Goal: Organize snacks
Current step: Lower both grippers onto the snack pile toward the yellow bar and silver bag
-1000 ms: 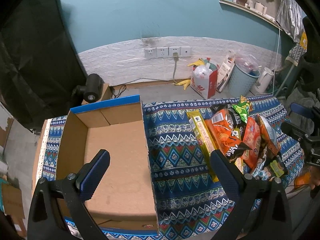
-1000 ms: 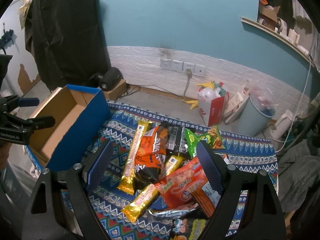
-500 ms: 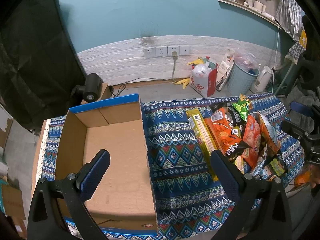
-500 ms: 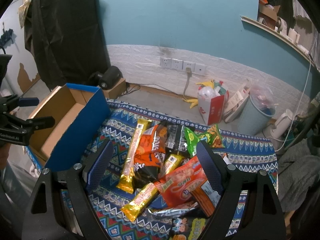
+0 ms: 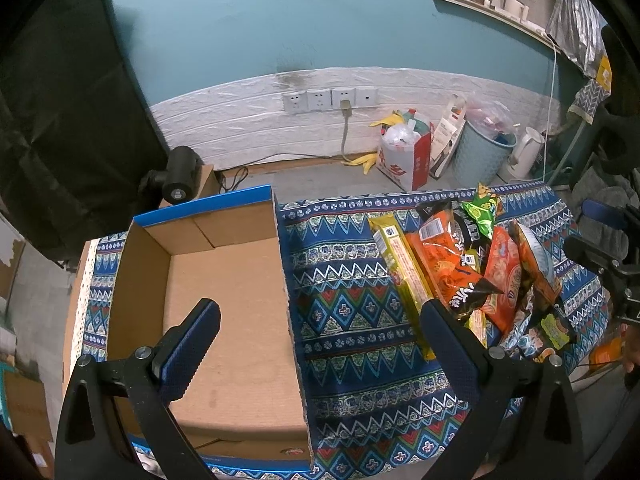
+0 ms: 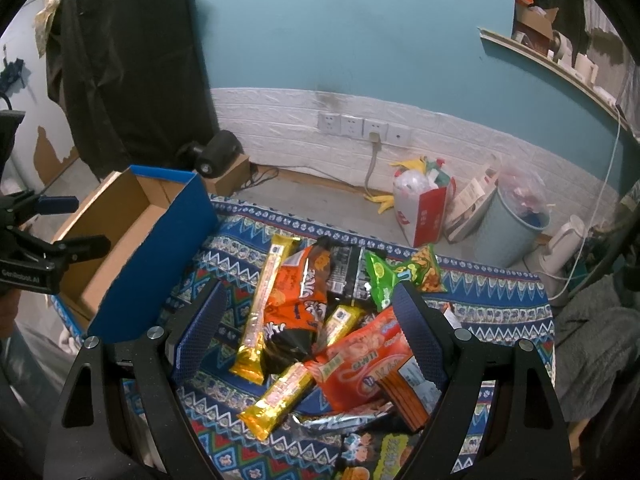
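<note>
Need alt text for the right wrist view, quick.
Open right gripper hovers over a snack pile on a patterned cloth. An open cardboard box sits to the left, with the left gripper above it.

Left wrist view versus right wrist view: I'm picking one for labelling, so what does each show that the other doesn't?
Only the left wrist view shows the whole bare floor of the cardboard box and the left gripper open over it. Only the right wrist view shows the lower gold bar and the right gripper open above the pile. Both share the box, the patterned cloth, the orange snack bag and the long yellow pack.
</note>
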Available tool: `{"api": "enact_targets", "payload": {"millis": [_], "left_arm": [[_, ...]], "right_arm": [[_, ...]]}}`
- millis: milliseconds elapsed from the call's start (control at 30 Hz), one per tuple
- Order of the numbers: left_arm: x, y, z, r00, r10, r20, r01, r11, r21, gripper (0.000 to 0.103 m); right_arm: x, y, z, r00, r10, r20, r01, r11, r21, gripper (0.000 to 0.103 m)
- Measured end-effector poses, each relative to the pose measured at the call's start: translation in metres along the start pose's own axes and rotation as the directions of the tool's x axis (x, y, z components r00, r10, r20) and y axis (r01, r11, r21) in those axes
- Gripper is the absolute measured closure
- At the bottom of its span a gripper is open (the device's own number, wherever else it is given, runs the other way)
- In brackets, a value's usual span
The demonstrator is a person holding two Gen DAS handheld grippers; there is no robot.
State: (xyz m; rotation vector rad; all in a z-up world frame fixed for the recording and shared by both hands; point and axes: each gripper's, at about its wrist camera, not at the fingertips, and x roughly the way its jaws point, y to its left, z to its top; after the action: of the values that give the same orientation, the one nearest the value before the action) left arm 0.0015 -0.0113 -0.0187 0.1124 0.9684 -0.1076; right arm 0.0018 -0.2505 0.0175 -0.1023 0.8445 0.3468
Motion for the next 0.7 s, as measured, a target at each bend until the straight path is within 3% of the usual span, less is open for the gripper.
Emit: {"api": "enact_targets", "payload": {"millis": [433, 700], "left_arm": [[0.009, -0.013, 0.006, 0.999, -0.019, -0.028, 0.019, 1.0, 0.007, 0.001], [0.034, -0.028, 0.013, 0.997, -0.019, -0.081, 0.022, 0.999, 0.041, 0.001]], "right_arm": [[0.003, -0.012, -0.005, 0.999, -0.018, -0.029, 0.019, 1.0, 0.013, 0.018], [0.017, -0.041, -0.008, 0.993, -0.068, -0.097, 0.073, 0.996, 0.049, 0.018]]}}
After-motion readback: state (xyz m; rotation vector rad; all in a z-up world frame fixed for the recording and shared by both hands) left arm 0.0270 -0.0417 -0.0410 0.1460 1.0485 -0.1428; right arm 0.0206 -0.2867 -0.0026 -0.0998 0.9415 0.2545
